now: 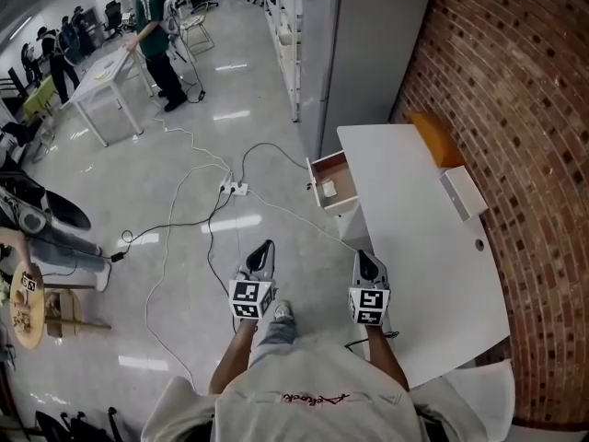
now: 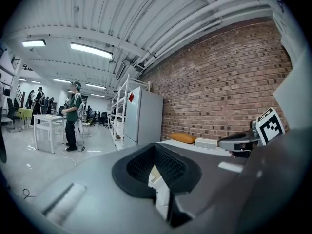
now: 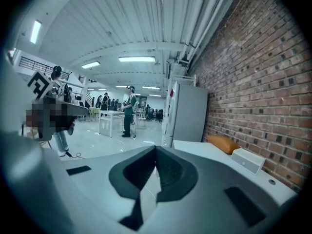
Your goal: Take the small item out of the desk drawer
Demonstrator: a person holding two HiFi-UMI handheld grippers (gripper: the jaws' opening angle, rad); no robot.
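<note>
Left claw (image 1: 267, 245) and right claw (image 1: 363, 255) both closed, empty; drawer (image 1: 341, 172) open; small item (image 1: 329, 189) inside indistinct.

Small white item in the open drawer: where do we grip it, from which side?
Come straight down from above: the drawer is pulled out, open on top, and its walls block a sideways approach. The small white item looks flat on the drawer floor, so probably pinch across its narrower sides. Finer shape unclear.
</note>
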